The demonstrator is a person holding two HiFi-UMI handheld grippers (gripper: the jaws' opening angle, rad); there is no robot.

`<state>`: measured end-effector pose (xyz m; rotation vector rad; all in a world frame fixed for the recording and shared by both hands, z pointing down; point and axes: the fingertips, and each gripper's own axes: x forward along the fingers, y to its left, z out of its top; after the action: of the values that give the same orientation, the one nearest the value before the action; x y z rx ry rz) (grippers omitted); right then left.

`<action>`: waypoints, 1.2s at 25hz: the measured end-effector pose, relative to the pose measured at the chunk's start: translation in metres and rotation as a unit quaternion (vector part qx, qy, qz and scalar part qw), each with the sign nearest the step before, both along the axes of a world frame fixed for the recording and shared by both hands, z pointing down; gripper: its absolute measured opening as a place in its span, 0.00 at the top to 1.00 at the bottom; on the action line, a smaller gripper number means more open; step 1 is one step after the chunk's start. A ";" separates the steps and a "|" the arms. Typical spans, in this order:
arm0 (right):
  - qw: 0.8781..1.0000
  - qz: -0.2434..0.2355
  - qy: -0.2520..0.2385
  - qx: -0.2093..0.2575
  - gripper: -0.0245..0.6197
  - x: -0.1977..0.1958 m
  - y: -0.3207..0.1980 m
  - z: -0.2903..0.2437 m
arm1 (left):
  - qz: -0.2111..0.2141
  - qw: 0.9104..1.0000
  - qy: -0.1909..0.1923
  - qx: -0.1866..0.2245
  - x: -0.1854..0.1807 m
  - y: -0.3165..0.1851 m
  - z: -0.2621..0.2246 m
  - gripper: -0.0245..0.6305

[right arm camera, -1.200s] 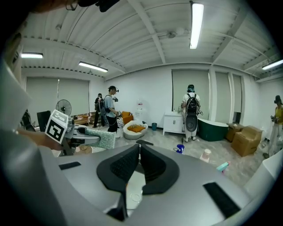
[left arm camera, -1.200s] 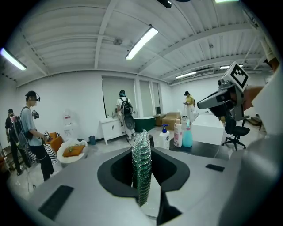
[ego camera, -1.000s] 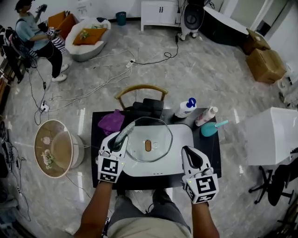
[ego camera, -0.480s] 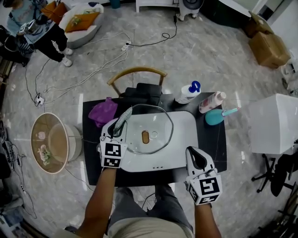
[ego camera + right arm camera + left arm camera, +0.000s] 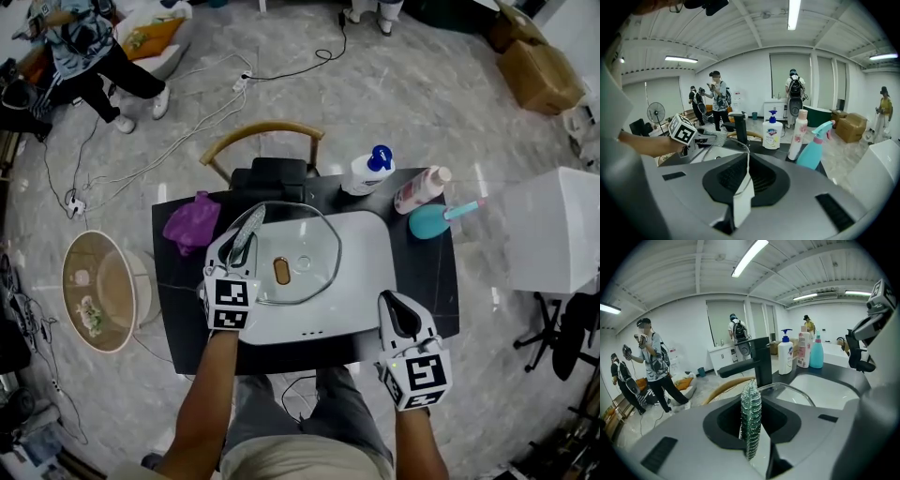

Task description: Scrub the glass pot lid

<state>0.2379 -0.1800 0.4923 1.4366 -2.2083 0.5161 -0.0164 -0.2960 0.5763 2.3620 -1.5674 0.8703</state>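
left gripper clamped on mesh scrubber at glass pot lid, lying in mid-worktop basin | right gripper closed, empty, near edge | risk: unbraced lid likely skids or tips under scrubbing pressure

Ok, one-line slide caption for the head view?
Left gripper holds a mesh scrubber at the glass pot lid's rim in the white sink; right gripper shut, clear of the lid.

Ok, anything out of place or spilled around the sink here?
Nothing spilled or damaged. The glass pot lid sits tilted in the sink, its far rim raised beside the faucet. The left tongs are shut on a mesh scrubbing cloth by its rim.
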 end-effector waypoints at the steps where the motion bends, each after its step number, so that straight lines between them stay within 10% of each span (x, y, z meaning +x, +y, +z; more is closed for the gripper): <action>1: 1.000 0.002 -0.001 -0.001 0.92 0.002 0.000 0.001 | 0.004 1.000 0.003 0.000 0.006 0.000 0.000 0.82; 17: 0.999 0.048 -0.006 -0.018 0.92 0.056 0.012 0.020 | 0.141 0.988 0.029 -0.057 0.163 0.018 0.031 0.82; 30: 0.999 0.041 -0.010 -0.023 0.92 0.043 0.008 0.025 | 0.127 0.990 0.023 -0.056 0.133 0.016 0.030 0.82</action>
<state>0.2806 -0.1716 0.5176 1.5106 -2.1461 0.6075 0.1165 -0.2799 0.6064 2.5154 -1.1854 0.9187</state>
